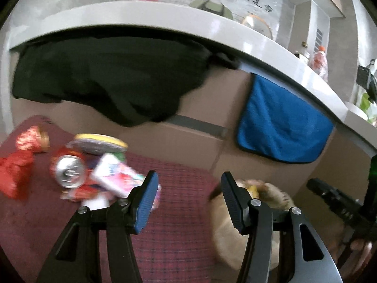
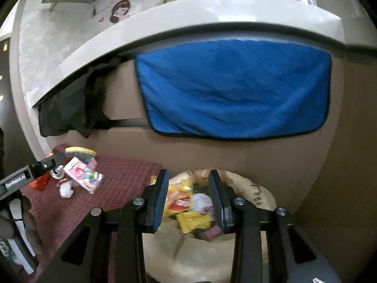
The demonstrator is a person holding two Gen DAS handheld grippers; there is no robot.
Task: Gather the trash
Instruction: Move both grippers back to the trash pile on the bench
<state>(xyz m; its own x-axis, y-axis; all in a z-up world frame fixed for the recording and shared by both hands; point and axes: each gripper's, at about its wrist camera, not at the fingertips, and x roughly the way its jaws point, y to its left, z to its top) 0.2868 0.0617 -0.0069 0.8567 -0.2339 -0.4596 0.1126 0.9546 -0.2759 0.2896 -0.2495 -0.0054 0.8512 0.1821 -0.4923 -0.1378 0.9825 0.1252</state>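
Dark-red checked cloth (image 1: 183, 188) under littered wrappers, brown panelled wall (image 2: 271, 155) behind.

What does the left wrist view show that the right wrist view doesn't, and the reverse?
Only left wrist: red foil wrappers and the silver can's top, seen clearly. Only right wrist: inside the cream round bin, yellow snack packets and a white crumpled piece. Both: blue cloth, black cloth, pink-and-white carton, maroon checked mat.
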